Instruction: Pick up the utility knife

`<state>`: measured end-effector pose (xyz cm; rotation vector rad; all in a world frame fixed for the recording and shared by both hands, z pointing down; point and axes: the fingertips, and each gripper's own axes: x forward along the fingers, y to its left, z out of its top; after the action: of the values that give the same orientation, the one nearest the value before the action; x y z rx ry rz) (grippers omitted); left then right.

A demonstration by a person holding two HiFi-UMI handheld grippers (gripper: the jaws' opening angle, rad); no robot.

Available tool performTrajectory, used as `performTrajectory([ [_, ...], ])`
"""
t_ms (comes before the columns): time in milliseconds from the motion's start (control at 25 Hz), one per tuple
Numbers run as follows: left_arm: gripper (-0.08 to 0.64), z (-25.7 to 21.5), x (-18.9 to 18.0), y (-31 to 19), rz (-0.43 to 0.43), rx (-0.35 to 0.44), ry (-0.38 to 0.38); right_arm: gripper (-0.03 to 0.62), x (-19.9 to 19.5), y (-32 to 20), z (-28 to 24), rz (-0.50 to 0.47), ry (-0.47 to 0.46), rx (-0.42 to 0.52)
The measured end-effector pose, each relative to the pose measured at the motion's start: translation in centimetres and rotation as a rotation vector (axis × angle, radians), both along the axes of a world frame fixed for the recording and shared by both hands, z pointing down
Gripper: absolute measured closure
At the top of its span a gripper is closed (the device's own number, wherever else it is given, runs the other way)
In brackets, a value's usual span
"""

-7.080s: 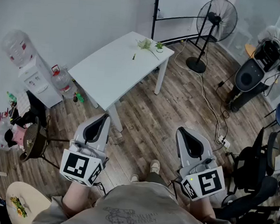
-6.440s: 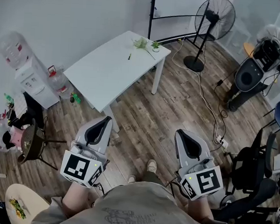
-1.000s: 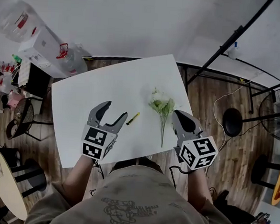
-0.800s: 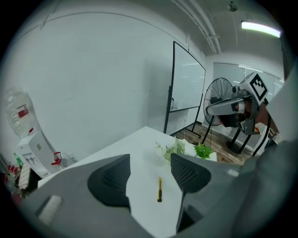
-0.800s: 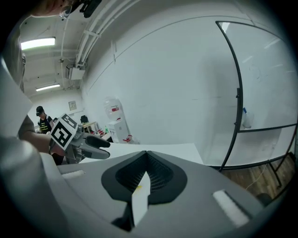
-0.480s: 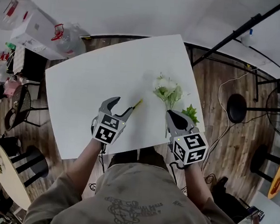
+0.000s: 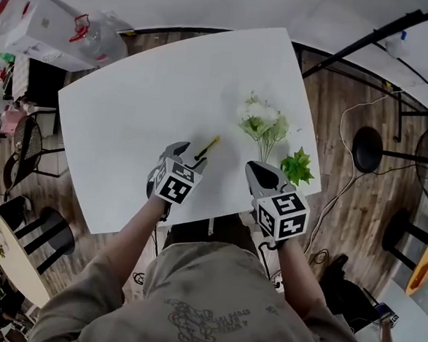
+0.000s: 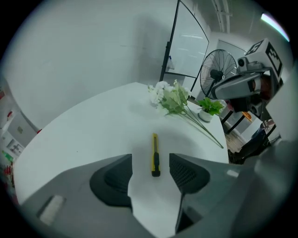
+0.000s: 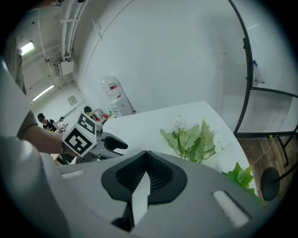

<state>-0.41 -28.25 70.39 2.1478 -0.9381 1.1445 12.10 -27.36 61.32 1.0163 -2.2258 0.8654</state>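
A yellow and black utility knife (image 7: pixel 210 144) (image 8: pixel 154 155) lies flat on the white table (image 7: pixel 130 110), pointing away from me. My left gripper (image 7: pixel 187 154) (image 8: pixel 151 168) is open and low over the table, its jaws flanking the knife's near black end without touching it. To its right, my right gripper (image 7: pixel 253 167) (image 9: pixel 145 156) is shut and empty, hovering near the table's front edge. In the right gripper view the left gripper (image 9: pixel 100 142) shows at the left.
An artificial flower bunch (image 7: pixel 262 123) (image 8: pixel 170 98) (image 9: pixel 191 139) lies right of the knife, with a small potted plant (image 7: pixel 297 166) (image 8: pixel 209 107) near the table's right edge. A water jug (image 7: pixel 99 38), stools (image 7: pixel 38 227) and a fan base (image 7: pixel 369 150) stand around the table.
I have walked up to the table. Over the last second the left gripper has slid forward, bringing its open jaws to either side of the knife's near end. The right gripper stays shut.
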Motion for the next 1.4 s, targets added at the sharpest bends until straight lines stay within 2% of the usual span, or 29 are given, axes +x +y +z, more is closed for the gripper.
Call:
performTrajectory([
  [360, 0.333, 2.8, 1.1, 0.3, 0.035, -0.034, -0.023, 0.565, 0.7, 0.5, 2.4, 0.028, 0.027, -0.043],
  [480, 0.37, 3.3, 1.1, 0.6, 0.037, -0.031, -0.044, 0.565, 1.1, 0.9, 2.8, 0.038, 0.048, -0.048],
  [520, 0.407, 3.3, 1.0, 0.6, 0.032, -0.023, -0.05, 0.565, 1.2, 1.1, 2.9, 0.042, 0.048, -0.051],
  [600, 0.424, 3.3, 1.1, 0.5, 0.037, -0.01, -0.056, 0.565, 1.2, 1.4, 3.0, 0.051, 0.03, -0.064],
  [720, 0.492, 3.4, 1.4, 0.8, 0.079, -0.001, -0.062, 0.565, 0.9, 1.6, 2.8, 0.062, -0.005, -0.073],
  [880, 0.495, 2.9, 1.1, 1.0, 0.035, 0.002, -0.055, 0.565, 0.5, 1.8, 1.9, 0.059, -0.018, -0.055],
  [1120, 0.495, -0.8, 1.1, 0.6, -0.045, 0.057, 0.013, 0.565, 0.7, 1.4, -0.8, 0.056, -0.033, 0.012],
  [1400, 0.495, -9.5, -0.6, -1.9, -0.097, 0.223, 0.05, 0.565, 1.3, -0.5, -7.4, 0.106, -0.117, 0.123],
])
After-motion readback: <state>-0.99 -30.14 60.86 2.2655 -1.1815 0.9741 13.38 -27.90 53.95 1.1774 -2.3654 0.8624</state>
